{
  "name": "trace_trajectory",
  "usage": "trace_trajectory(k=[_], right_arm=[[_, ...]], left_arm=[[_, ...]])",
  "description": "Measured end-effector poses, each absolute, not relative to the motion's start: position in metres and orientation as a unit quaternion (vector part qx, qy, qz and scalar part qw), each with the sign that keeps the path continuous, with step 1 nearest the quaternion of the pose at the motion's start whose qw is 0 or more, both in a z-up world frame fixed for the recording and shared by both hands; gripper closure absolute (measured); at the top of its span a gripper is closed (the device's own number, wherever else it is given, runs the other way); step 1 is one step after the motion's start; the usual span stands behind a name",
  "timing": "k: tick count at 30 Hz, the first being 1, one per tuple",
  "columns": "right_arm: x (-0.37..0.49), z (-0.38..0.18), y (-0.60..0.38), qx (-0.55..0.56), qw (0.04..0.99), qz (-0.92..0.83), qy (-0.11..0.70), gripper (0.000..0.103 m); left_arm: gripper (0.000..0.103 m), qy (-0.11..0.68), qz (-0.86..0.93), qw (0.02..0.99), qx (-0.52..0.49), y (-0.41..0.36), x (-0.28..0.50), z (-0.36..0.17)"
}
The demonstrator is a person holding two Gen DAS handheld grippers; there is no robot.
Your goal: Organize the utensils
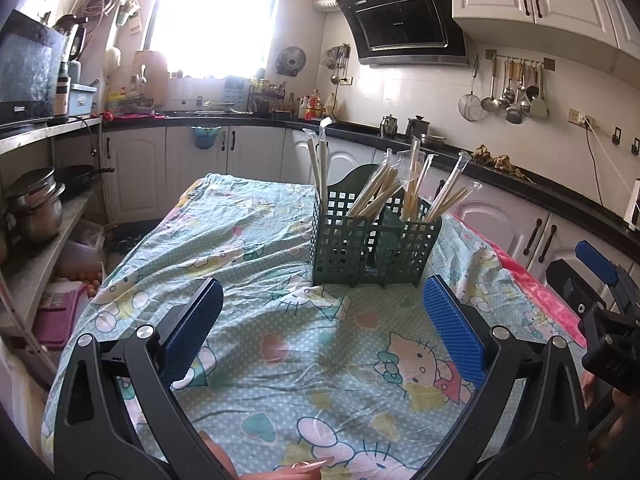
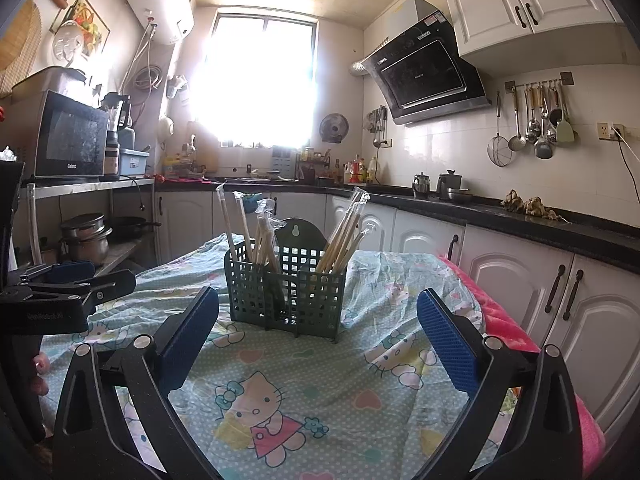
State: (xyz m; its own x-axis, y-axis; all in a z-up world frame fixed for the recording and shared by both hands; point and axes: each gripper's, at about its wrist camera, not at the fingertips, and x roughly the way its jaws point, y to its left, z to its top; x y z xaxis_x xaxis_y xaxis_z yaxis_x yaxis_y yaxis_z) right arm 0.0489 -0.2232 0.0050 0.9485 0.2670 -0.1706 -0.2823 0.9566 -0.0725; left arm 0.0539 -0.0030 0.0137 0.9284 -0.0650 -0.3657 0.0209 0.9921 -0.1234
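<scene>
A dark green lattice utensil basket (image 1: 372, 246) stands upright on the cartoon-print tablecloth (image 1: 280, 360); it also shows in the right wrist view (image 2: 286, 294). Several pairs of wrapped wooden chopsticks (image 1: 380, 192) stand in its compartments, leaning outward (image 2: 340, 236). My left gripper (image 1: 324, 320) is open and empty, hovering over the cloth short of the basket. My right gripper (image 2: 318, 336) is open and empty, also in front of the basket. The right gripper shows at the right edge of the left wrist view (image 1: 600, 280); the left one shows at the left edge of the right wrist view (image 2: 64, 280).
A pink cloth (image 2: 508, 328) runs along the table's right edge. White cabinets and a black counter (image 2: 540, 224) wrap the room behind. A metal shelf with pots (image 1: 36, 208) and a microwave (image 2: 72, 140) stands on the left. Ladles hang on the wall (image 2: 536, 128).
</scene>
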Motion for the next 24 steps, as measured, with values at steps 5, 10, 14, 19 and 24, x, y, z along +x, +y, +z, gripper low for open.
trace_trajectory(k=[5, 10, 14, 19, 24], right_arm=[[0.0487, 0.0034, -0.2221, -0.046, 0.986, 0.138, 0.084, 0.006], [0.0483, 0.0023, -0.2207, -0.047, 0.986, 0.140, 0.081, 0.006], [0.0503, 0.0017, -0.2219, -0.046, 0.985, 0.140, 0.085, 0.006], [0.0523, 0.0014, -0.2238, -0.042, 0.985, 0.138, 0.090, 0.006], [0.0523, 0.0012, -0.2246, -0.041, 0.985, 0.137, 0.091, 0.006]], left_arm=[[0.011, 0.188, -0.023, 0.980, -0.059, -0.0035, 0.0537, 0.0130], [0.011, 0.191, -0.024, 0.980, -0.059, -0.0043, 0.0536, 0.0116], [0.011, 0.192, -0.024, 0.979, -0.059, -0.0044, 0.0540, 0.0114], [0.011, 0.196, -0.023, 0.978, -0.061, -0.0046, 0.0557, 0.0098], [0.011, 0.197, -0.023, 0.978, -0.059, -0.0053, 0.0552, 0.0088]])
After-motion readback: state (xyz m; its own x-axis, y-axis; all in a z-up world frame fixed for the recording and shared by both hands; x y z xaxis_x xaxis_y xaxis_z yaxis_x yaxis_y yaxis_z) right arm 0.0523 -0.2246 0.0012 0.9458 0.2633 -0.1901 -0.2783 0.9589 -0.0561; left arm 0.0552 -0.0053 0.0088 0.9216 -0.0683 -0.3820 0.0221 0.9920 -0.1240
